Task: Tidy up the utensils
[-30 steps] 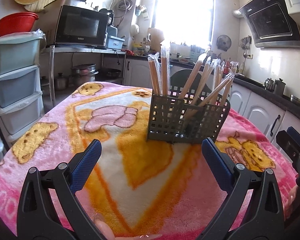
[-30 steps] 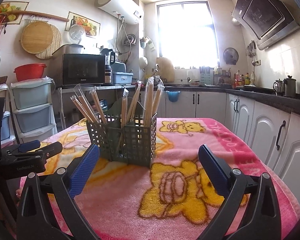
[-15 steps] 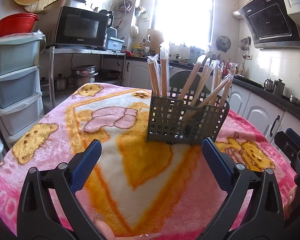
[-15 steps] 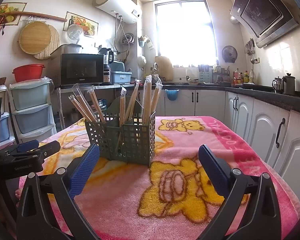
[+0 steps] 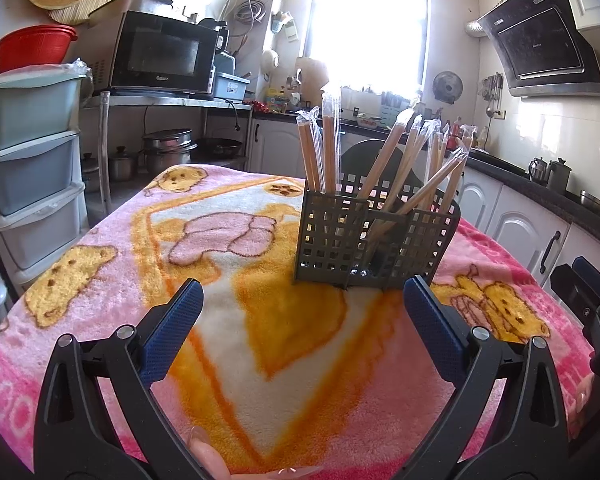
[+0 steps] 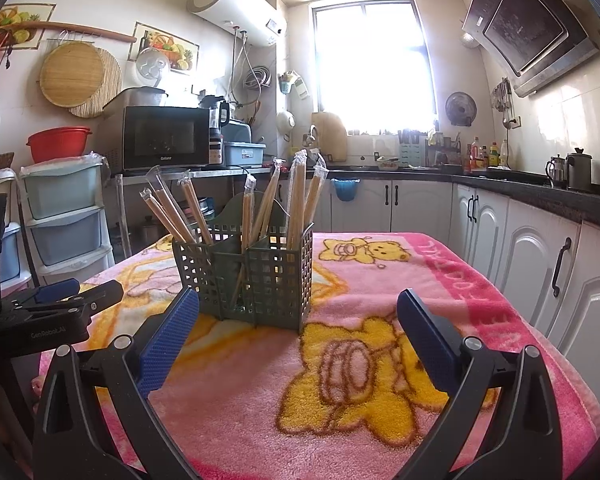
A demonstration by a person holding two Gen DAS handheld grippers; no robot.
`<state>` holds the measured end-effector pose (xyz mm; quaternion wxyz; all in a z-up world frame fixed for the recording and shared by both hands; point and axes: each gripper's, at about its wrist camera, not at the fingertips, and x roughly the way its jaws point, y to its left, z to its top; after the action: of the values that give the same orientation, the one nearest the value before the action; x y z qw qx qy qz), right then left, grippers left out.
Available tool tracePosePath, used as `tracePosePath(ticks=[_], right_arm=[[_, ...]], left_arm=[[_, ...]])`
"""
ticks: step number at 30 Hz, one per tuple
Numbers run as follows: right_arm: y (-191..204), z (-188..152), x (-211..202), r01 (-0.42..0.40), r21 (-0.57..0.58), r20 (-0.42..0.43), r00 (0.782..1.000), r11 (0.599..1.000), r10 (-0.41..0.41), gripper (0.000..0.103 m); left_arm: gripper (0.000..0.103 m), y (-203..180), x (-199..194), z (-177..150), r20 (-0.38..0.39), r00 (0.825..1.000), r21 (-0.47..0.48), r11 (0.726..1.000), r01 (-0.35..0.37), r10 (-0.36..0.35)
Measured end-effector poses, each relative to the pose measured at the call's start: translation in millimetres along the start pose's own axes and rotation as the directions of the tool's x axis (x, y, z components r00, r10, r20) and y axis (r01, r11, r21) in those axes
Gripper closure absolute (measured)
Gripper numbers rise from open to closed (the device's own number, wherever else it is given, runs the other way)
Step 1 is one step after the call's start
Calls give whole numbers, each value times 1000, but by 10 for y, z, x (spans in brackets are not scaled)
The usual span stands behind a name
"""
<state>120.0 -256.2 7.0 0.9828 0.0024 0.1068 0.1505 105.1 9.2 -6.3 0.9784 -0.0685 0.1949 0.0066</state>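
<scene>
A dark green lattice utensil holder (image 5: 374, 242) stands upright on the pink bear-print blanket (image 5: 240, 272), divided into compartments. Several plastic-wrapped wooden chopstick pairs (image 5: 404, 168) lean inside it. My left gripper (image 5: 304, 300) hovers in front of the holder, open, nothing between its blue pads. The right wrist view shows the same holder (image 6: 246, 276) with the chopsticks (image 6: 296, 196) in it, a short way ahead and left of centre. There my right gripper (image 6: 298, 314) is open and empty. The left gripper (image 6: 56, 308) shows at that view's left edge.
The blanket (image 6: 380, 320) covers a table ringed by kitchen furniture: stacked plastic drawers (image 5: 32, 160) on the left, a microwave (image 5: 164, 54) on a shelf behind, white cabinets (image 6: 540, 264) along the right. The other gripper's body (image 5: 588, 312) pokes in at the left view's right edge.
Both grippers stay open and nearly still; the right view has drifted slightly, so the holder sits a bit lower and closer.
</scene>
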Motion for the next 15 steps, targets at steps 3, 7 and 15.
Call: tracePosePath(ticks=[3, 7, 15], right_arm=[[1, 0, 0, -1, -1, 0, 1000, 1000, 1, 6], [3, -3, -1, -4, 1, -2, 1000, 1000, 4, 6], [-5, 1, 6, -5, 2, -5, 1000, 1000, 5, 6]], left_arm=[[10, 4, 6, 3, -1, 1000, -2, 1000, 1, -1], [10, 0, 6, -3, -3, 1000, -1, 1000, 1, -1], [10, 4, 8, -6, 0, 1000, -1, 1000, 1, -1]])
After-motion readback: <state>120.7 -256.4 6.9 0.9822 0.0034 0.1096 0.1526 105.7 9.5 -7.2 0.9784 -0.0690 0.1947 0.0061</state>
